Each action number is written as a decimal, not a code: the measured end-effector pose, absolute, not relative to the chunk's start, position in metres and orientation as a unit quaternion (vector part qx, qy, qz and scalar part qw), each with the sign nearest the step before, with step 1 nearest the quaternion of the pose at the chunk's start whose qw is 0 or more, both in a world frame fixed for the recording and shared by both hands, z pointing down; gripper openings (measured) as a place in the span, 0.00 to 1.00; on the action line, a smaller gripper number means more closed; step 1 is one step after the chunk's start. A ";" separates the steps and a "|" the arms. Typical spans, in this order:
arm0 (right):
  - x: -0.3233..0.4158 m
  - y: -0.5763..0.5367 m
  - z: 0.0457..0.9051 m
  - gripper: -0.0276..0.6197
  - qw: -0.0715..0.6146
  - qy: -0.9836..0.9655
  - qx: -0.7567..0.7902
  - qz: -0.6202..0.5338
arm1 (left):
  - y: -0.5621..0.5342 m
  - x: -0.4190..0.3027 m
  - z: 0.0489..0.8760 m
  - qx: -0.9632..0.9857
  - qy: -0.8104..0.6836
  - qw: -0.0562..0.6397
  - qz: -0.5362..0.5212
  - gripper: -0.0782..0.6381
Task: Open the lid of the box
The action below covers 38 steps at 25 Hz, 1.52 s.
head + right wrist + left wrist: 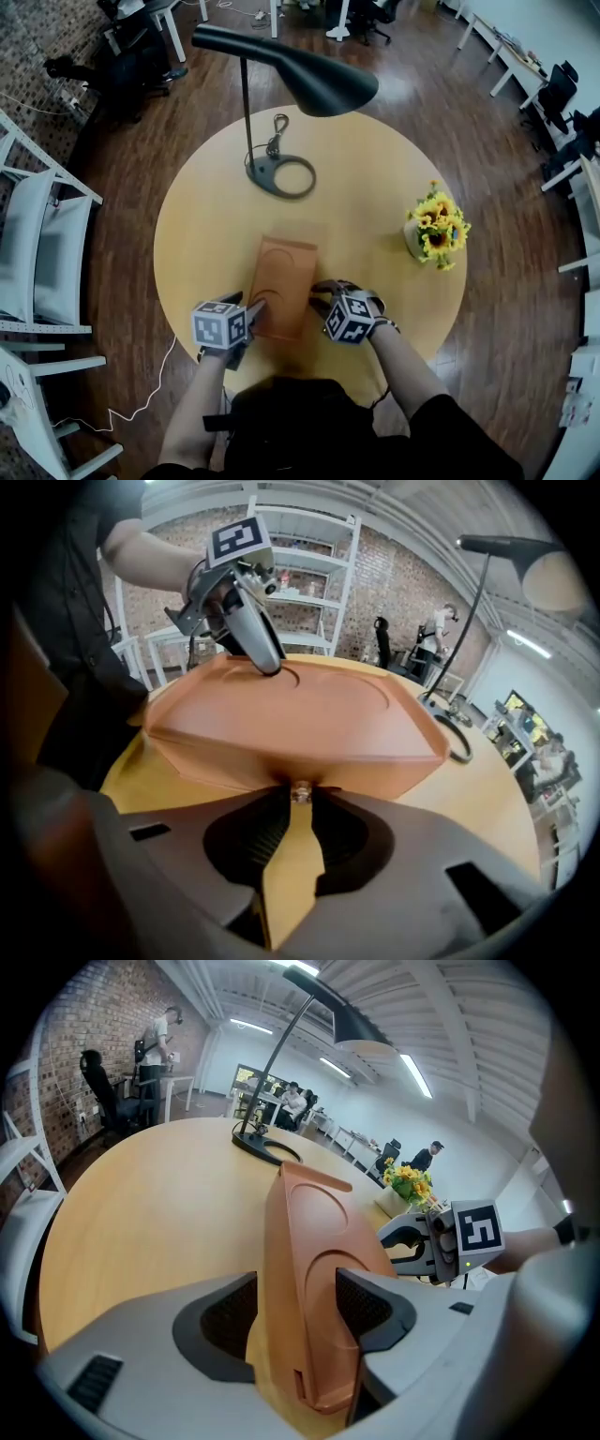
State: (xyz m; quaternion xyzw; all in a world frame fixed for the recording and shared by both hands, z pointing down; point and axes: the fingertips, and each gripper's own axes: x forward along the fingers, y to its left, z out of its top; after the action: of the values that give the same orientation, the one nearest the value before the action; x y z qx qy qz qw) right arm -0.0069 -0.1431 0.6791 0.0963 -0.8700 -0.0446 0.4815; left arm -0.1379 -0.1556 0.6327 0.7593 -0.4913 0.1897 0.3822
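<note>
A flat terracotta box (284,277) lies closed on the round wooden table (375,159), just in front of me. My left gripper (255,307) is shut on the box's near left edge; in the left gripper view the box (314,1241) fills the space between the pads of that gripper (295,1312). My right gripper (319,292) is at the box's right side. In the right gripper view its jaws (300,808) stand slightly apart, open, with the small metal clasp knob (300,792) under the lid's rim (291,714) between the fingertips, unpressed.
A black desk lamp (279,175) stands at the table's far side, its shade (305,73) reaching over the table. A pot of sunflowers (436,230) sits at the right. White chairs (47,244) stand on the left, off the table.
</note>
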 end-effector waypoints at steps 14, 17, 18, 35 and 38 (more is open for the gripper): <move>0.065 -0.141 0.683 0.16 0.489 -0.861 0.141 -0.016 | -0.157 -0.144 0.634 0.749 -0.506 0.378 0.201 0.47; 0.083 -0.139 0.686 0.16 0.492 -0.856 0.157 -0.005 | -0.157 -0.146 0.634 0.746 -0.508 0.380 0.201 0.47; 0.088 -0.138 0.686 0.16 0.494 -0.855 0.161 -0.003 | -0.157 -0.146 0.635 0.745 -0.509 0.381 0.201 0.47; 0.112 -0.140 0.695 0.16 0.500 -0.842 0.200 0.021 | -0.158 -0.149 0.642 0.740 -0.518 0.391 0.177 0.47; 0.114 -0.140 0.700 0.16 0.506 -0.834 0.216 0.029 | -0.161 -0.148 0.638 0.742 -0.520 0.387 0.173 0.47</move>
State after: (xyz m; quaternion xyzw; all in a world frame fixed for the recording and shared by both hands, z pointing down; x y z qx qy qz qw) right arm 0.1143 -0.1398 0.7001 0.2163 -0.8344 0.0294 0.5060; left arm -0.1479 -0.1605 0.6376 0.7416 -0.5200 0.1733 0.3869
